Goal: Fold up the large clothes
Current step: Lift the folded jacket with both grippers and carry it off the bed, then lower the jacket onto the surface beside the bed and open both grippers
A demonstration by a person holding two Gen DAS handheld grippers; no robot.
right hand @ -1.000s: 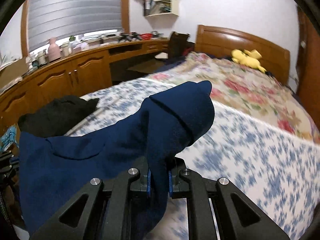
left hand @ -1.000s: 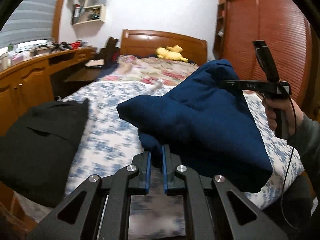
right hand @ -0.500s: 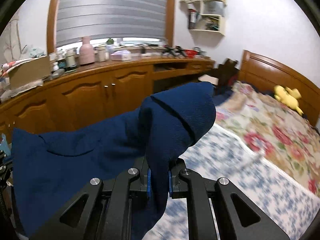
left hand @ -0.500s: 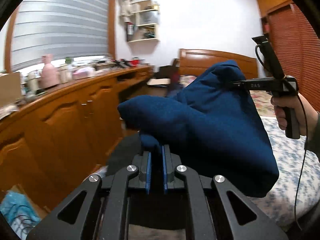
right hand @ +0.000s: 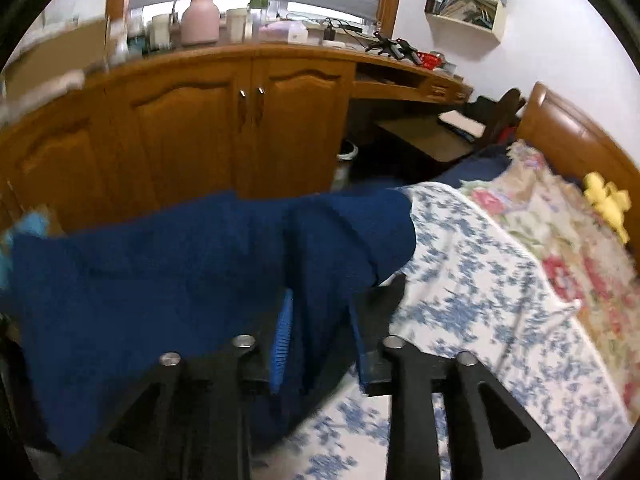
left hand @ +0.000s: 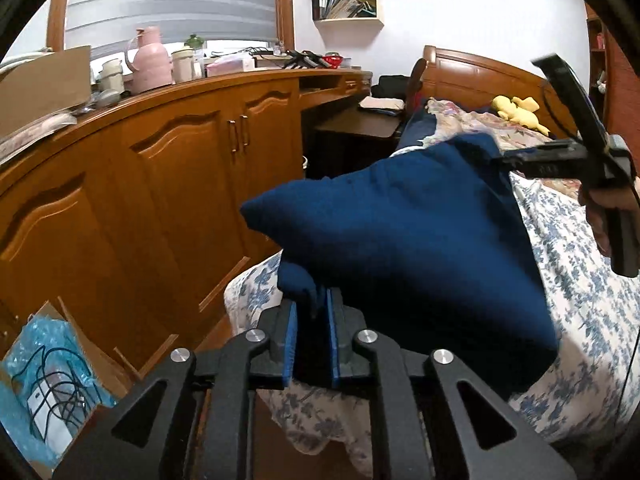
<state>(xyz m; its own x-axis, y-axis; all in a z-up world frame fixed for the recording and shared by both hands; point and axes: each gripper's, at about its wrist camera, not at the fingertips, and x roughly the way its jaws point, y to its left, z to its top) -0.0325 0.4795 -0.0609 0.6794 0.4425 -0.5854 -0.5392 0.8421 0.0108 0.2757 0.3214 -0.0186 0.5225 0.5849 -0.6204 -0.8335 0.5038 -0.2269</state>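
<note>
Item one, nearest: left gripper (left hand: 311,316), one of two. Its jaws have just been opening a little; the gap is narrow, and a bunched corner of the blue garment (left hand: 400,248) is sitting between the blue pads (left hand: 289,344). Whether the pads are still pressing on the cloth cannot be told.

Item two: right gripper (right hand: 320,336). Its jaws have just been opening and are now standing well apart; a fold of the blue garment (right hand: 192,272) is hanging loosely between the pads, with the right-hand pad clear of the cloth. Judged: both grippers are letting go so that the folded piece can settle.

Item three: the garment itself, one piece, dark blue and thick, apparently doubled over. It is spreading directly ahead of both grippers and draping down over the near corner of the bed (left hand: 580,280); the far edge is reaching toward the right gripper (left hand: 532,162) as seen from the left wrist, where a hand (left hand: 600,216) is holding the handle.

Item four: bed, one, with a blue-flowered sheet below and beyond the cloth, and a pink-flowered quilt (right hand: 560,240) farther ahead to the right.

Item five: yellow soft toy (right hand: 608,200), one, far ahead by the headboard.

Item six: wooden cabinet run (right hand: 200,128), ahead and left, with a cluttered counter (right hand: 304,50) on top, holding one pink jug (right hand: 200,16).

Item seven: wall shelf (right hand: 468,0), one, farthest, upper right.
</note>
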